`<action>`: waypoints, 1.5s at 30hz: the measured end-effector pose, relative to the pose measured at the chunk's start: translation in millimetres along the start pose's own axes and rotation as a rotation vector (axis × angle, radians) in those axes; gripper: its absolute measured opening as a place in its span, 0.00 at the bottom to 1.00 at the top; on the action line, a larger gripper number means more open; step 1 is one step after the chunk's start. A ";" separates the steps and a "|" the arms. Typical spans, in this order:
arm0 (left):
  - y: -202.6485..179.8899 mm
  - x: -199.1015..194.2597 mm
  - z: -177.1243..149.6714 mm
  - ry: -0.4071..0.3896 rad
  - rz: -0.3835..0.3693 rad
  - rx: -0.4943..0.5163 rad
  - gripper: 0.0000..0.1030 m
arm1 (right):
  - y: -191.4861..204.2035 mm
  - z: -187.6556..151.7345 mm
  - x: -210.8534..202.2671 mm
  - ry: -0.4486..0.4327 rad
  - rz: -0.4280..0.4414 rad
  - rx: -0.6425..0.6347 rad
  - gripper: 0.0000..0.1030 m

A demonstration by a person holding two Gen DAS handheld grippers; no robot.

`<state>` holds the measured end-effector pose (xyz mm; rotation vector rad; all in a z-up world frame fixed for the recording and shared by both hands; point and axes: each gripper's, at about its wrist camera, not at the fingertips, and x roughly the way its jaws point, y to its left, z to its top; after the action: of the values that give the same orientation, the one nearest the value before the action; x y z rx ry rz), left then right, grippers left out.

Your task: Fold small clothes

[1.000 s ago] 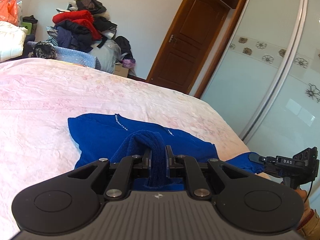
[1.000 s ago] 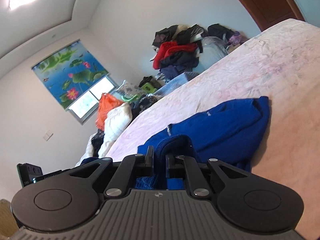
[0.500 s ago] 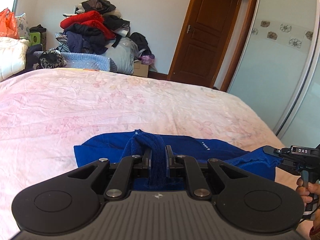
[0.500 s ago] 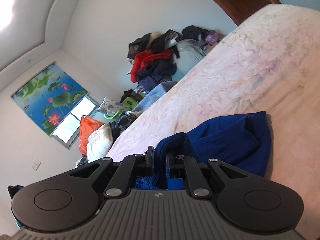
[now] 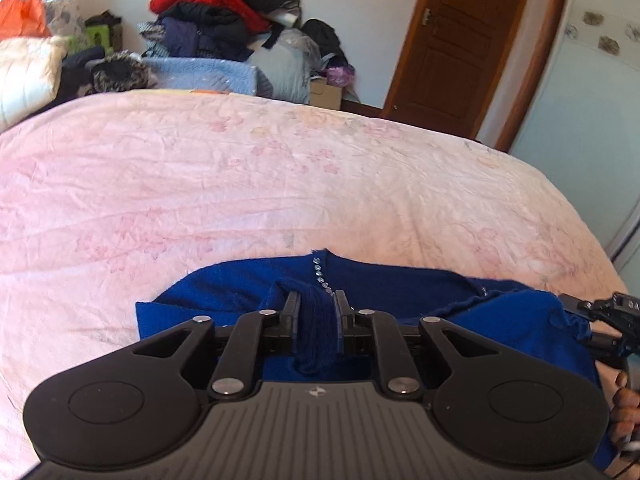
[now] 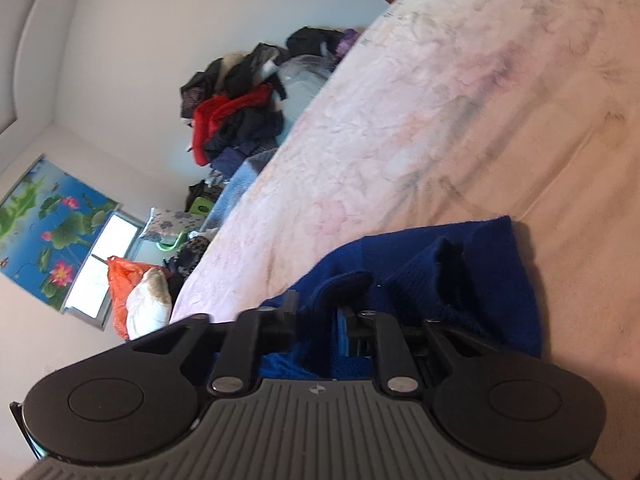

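Between both tongs, blue sweater (image 5: 248, 288).

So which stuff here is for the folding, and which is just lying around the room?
For the folding:
- blue sweater on the pink bed cover
- left gripper, fabric between its jaws, which have just been opening
- right gripper, jaws also just opening, fabric between them

Just lying about:
- heap of clothes
- orange bag
- white pillow
- wooden door

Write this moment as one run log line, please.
garment: blue sweater on pink bedspread | left gripper: jaws opening, cloth between | right gripper: jaws opening, cloth between
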<state>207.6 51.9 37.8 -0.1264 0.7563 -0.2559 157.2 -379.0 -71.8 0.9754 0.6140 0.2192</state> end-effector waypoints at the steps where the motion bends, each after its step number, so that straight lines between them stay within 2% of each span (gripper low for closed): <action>1: 5.0 -1.7 2.4 -0.011 0.009 -0.020 0.17 | 0.2 0.7 -0.3 -0.009 0.012 0.002 0.41; 4: 22.0 -7.1 10.9 -0.045 0.037 -0.079 0.23 | 12.2 0.5 -7.7 -0.088 -0.032 -0.069 0.54; 5: 28.2 -8.8 13.5 -0.047 0.049 -0.105 0.29 | 19.4 -1.1 -11.5 -0.127 -0.067 -0.115 0.61; 7: 38.5 -15.0 14.8 -0.063 0.065 -0.153 0.36 | 33.3 -3.3 -17.0 -0.188 -0.114 -0.195 0.63; 9: 40.0 -21.1 11.9 -0.073 0.073 -0.136 0.44 | 45.6 -7.8 -16.0 -0.180 -0.089 -0.269 0.64; 12: 27.8 -23.5 2.2 -0.062 0.076 -0.038 0.47 | 57.9 -14.8 3.4 -0.033 -0.048 -0.342 0.69; 14: 16.5 -21.7 -7.4 -0.040 0.051 0.040 0.48 | 58.6 -19.3 17.9 0.055 -0.058 -0.361 0.74; 15: 10.4 -20.2 -11.8 -0.034 0.046 0.078 0.49 | 59.2 -22.9 23.5 0.085 -0.098 -0.375 0.73; 17: -4.6 -15.7 -21.4 -0.041 0.064 0.184 0.54 | 61.1 -28.6 28.8 0.073 -0.203 -0.408 0.72; 18: -12.3 -12.2 -25.6 -0.045 0.092 0.242 0.64 | 63.7 -31.5 26.8 0.051 -0.219 -0.417 0.72; 19: -21.1 -6.2 -30.0 -0.047 0.140 0.310 0.68 | 67.7 -34.0 24.6 0.040 -0.213 -0.423 0.72; 22: -42.2 17.4 -39.7 -0.075 0.313 0.502 0.70 | 81.5 -41.7 22.9 0.046 -0.181 -0.476 0.80; 23: -45.6 26.4 -40.2 -0.093 0.394 0.546 0.70 | 84.9 -43.7 24.1 0.057 -0.176 -0.494 0.82; 24: -43.6 33.6 -37.1 -0.099 0.453 0.547 0.70 | 86.8 -44.7 24.5 0.064 -0.177 -0.509 0.83; 25: -36.8 38.8 -30.9 -0.094 0.481 0.518 0.70 | 87.1 -44.2 26.4 0.067 -0.184 -0.519 0.83; 29: 7.4 44.2 -5.9 -0.026 0.552 0.302 0.70 | 80.9 -43.0 22.2 0.021 -0.302 -0.538 0.82; 32: 22.3 28.4 -8.7 -0.036 0.520 0.256 0.70 | 79.3 -45.7 15.1 0.000 -0.285 -0.530 0.83; 34: 22.6 18.7 -14.5 -0.035 0.516 0.242 0.70 | 84.8 -52.4 16.4 0.016 -0.262 -0.561 0.85; 36: 19.3 6.8 -23.2 -0.033 0.445 0.231 0.70 | 88.8 -60.6 24.8 0.062 -0.254 -0.602 0.91; 38: 17.6 -1.2 -33.4 -0.019 0.388 0.213 0.70 | 85.6 -64.5 35.0 0.091 -0.312 -0.630 0.91; 40: 15.6 -3.2 -46.1 0.017 0.379 0.210 0.71 | 87.5 -67.8 31.4 0.050 -0.353 -0.649 0.86; 43: 13.9 -6.0 -64.9 0.041 0.375 0.189 0.71 | 99.5 -75.2 17.6 -0.016 -0.361 -0.698 0.92; 45: 13.1 -11.3 -74.0 0.028 0.380 0.170 0.71 | 103.7 -81.7 10.6 -0.044 -0.387 -0.723 0.95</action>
<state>150.9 66.0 -10.8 0.1815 0.7671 0.0404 128.3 -259.1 -23.5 0.1567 0.6061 0.0613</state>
